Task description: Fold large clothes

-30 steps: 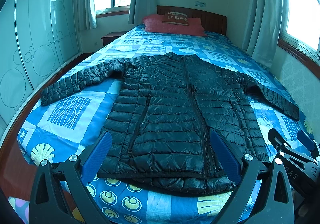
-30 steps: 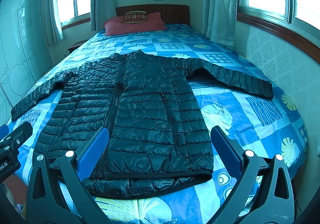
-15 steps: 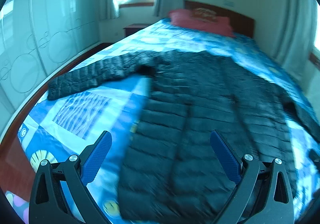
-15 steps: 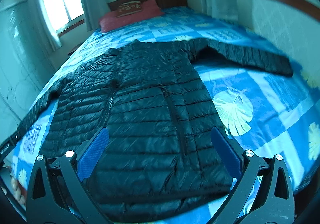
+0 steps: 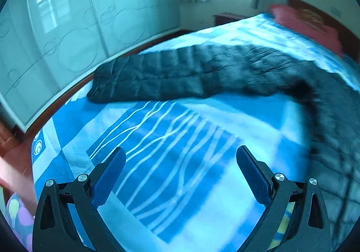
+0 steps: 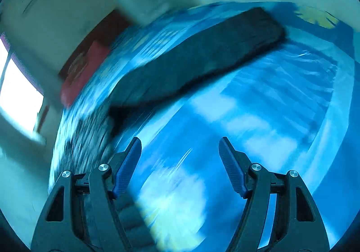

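Black quilted jacket (image 5: 225, 72) spread flat on blue patterned bedspread (image 5: 180, 150). One sleeve (image 5: 146, 78) extended toward left edge of bed, near wardrobe doors (image 5: 67, 27); opposite sleeve (image 6: 213, 54) extended toward right edge, seen blurred in right wrist view. Red pillow (image 5: 303, 22) at far end, against headboard.

Left gripper (image 5: 181, 169): fingers spread wide, nothing between pads, positioned over bare bedspread short of left sleeve, no contact with fabric.

Right gripper (image 6: 180, 162): jaws just been closing, now partly spread, nothing between pads; aimed at bedspread below right sleeve, jacket body at left of frame. View rolled and heavily motion-blurred.
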The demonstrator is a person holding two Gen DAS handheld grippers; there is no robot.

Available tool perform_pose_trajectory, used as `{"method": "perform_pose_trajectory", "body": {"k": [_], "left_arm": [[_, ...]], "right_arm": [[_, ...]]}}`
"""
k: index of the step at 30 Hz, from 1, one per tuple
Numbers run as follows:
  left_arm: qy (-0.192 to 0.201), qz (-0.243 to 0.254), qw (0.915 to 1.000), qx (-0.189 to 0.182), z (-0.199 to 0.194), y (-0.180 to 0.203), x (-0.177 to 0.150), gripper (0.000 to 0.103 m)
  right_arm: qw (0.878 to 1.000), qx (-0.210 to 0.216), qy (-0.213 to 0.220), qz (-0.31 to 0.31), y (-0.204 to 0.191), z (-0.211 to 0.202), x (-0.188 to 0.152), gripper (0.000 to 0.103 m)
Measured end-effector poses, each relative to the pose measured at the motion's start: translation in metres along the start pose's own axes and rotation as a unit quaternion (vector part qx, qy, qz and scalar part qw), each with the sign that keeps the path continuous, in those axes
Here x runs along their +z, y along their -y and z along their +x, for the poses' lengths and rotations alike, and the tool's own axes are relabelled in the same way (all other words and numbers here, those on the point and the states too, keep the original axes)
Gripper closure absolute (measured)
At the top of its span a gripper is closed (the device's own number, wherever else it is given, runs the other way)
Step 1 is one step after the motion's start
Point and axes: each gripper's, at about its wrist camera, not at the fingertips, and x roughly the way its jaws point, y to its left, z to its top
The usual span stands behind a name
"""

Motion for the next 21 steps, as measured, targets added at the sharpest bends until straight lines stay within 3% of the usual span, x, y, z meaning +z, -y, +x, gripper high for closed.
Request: {"method": "perform_pose_trajectory", "body": {"k": [5,11,20,21], "left_arm": [[-0.05,-0.045,0.9976,-0.02,0.035,-0.016,-0.003,0.005],[-0.037,-0.05,0.9977,-0.027,0.031,-0.018,-0.006,0.005],[-0.033,-0.045,0.9982,-0.021,0.036,-0.016,-0.008,0.005],[-0.033,-0.044,0.9983,-0.019,0.036,-0.016,-0.009,0.005]], "right_arm": [[0.996,-0.006,0.038,0.076,0.051,0.019,0.044,0.031],[0.99,-0.002,0.072,0.119,0.085,0.046,0.07,0.031],[0.987,0.006,0.121,0.108,0.092,0.063,0.094,0.028],[0.987,-0.002,0.122,0.1,0.091,0.064,0.096,0.032]]}}
